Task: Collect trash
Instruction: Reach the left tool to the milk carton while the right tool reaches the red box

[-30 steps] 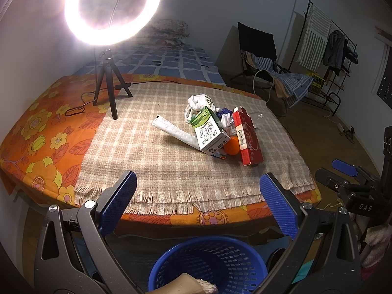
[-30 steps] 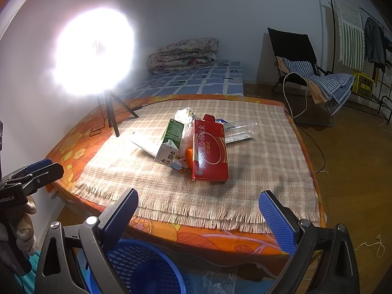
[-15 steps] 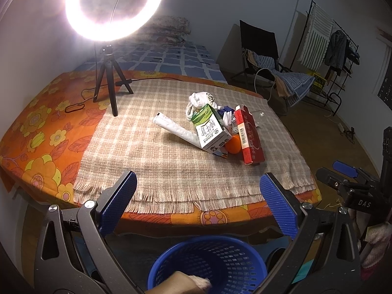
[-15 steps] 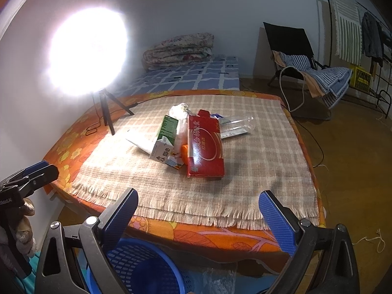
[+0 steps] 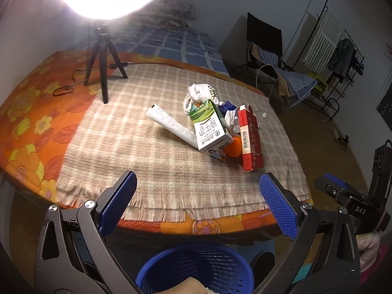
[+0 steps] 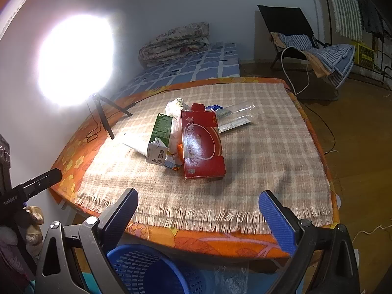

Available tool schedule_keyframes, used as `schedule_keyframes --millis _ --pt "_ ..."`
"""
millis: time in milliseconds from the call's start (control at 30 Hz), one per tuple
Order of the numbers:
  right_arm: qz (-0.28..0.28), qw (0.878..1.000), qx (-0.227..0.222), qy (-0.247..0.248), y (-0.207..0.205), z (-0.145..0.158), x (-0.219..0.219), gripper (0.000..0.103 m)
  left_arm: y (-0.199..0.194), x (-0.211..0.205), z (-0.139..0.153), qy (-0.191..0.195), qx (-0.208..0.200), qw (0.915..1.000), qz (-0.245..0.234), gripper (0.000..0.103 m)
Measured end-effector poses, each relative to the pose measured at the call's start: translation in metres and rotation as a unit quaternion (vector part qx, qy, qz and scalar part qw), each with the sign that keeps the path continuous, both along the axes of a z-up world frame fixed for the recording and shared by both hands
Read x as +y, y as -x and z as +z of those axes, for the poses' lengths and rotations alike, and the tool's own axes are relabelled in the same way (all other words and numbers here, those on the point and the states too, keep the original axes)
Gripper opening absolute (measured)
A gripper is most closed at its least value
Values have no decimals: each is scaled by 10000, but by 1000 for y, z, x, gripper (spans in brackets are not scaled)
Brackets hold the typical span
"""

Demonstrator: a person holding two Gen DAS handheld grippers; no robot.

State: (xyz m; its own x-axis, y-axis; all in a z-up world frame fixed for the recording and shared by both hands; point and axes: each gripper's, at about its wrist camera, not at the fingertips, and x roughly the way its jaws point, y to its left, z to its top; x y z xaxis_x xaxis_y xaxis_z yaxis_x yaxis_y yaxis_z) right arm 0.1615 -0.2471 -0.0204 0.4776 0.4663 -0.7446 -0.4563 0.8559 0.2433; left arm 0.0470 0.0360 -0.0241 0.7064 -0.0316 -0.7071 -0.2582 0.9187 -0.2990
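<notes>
A pile of trash lies mid-table on a checked cloth: a green and white milk carton (image 5: 210, 127) (image 6: 160, 137), a flat red box (image 5: 250, 137) (image 6: 202, 142), a white rolled tube (image 5: 171, 125), an orange ball (image 5: 232, 149), crumpled white paper (image 5: 199, 93) and a clear plastic bottle (image 6: 238, 111). A blue basket (image 5: 196, 267) (image 6: 144, 269) stands on the floor below the table's near edge. My left gripper (image 5: 196, 201) hangs open above the basket, short of the table. My right gripper (image 6: 198, 208) is open too, over the cloth's fringe. Both hold nothing.
A ring light on a small black tripod (image 5: 103, 56) (image 6: 100, 112) stands on the table's far left, its cable trailing. Beyond are a mattress (image 6: 196, 66), a folding chair with clothes (image 6: 306, 39) and a drying rack (image 5: 330, 39). Wooden floor lies to the right.
Both grippers have moved closer to the table and a little higher, so the trash pile looks nearer. The jaws stay wide apart. Nothing on the table has moved.
</notes>
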Motion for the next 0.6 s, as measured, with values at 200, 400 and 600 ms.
schedule_keyframes --millis 200,400,600 --pt "379 9991 26 167 -27 -1 11 103 -36 -1 -3 110 193 9996 -176 102" --pt "643 9962 -252 532 -53 -6 31 103 -83 -2 -12 154 435 9987 -204 102" --pt "700 9968 205 336 -85 -30 41 103 -124 12 -34 830 707 9940 -73 102"
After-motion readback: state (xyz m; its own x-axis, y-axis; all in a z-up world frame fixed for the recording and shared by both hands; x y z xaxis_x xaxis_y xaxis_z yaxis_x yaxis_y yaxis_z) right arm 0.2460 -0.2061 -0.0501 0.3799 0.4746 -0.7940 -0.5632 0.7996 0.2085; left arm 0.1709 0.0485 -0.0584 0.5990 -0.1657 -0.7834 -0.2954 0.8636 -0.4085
